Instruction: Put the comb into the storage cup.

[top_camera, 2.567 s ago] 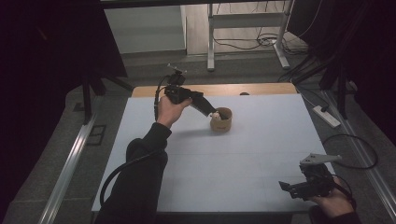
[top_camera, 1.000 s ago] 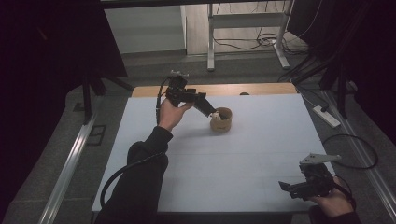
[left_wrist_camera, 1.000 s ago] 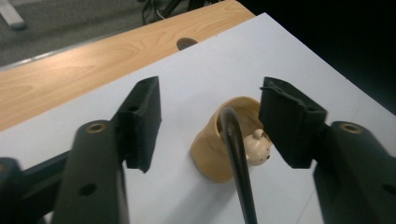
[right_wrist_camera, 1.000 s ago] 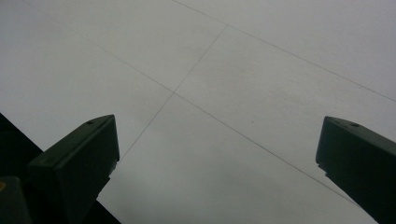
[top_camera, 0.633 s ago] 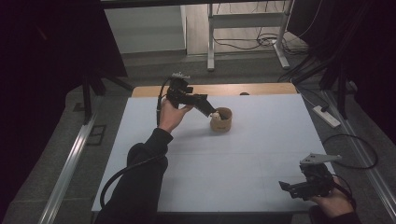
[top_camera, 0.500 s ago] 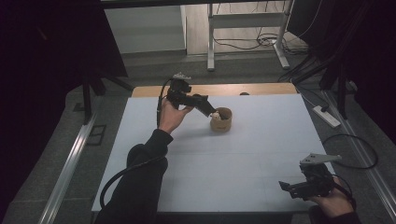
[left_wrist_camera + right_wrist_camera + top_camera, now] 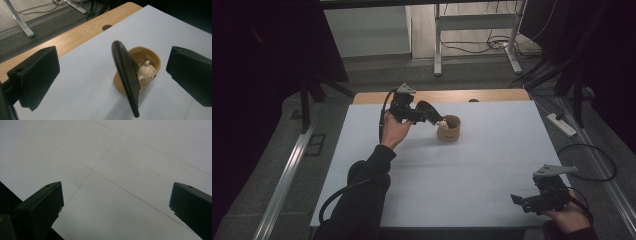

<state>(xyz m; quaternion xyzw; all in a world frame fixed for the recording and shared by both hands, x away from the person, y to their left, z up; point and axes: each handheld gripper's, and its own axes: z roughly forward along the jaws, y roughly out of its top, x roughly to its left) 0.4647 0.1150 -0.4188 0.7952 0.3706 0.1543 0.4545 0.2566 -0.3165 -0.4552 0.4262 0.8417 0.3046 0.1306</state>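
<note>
Yellow ceramic cup (image 7: 147,61) with a small animal figure (image 7: 146,72) inside, upright on the white counter (image 7: 472,170) toward 12 o'clock. A black spoon-like piece (image 7: 126,75) leans on its rim between the left tool's (image 7: 112,75) jaws, which have just opened, released. Right tool (image 7: 539,197), at 5 o'clock, open over bare counter.

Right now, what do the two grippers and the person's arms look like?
Both are black. The left gripper has blocky jaws, a grey three-cornered plate on top and a black cable trailing along the dark sleeve. The right gripper has the same grey plate and squared black jaws.
</note>
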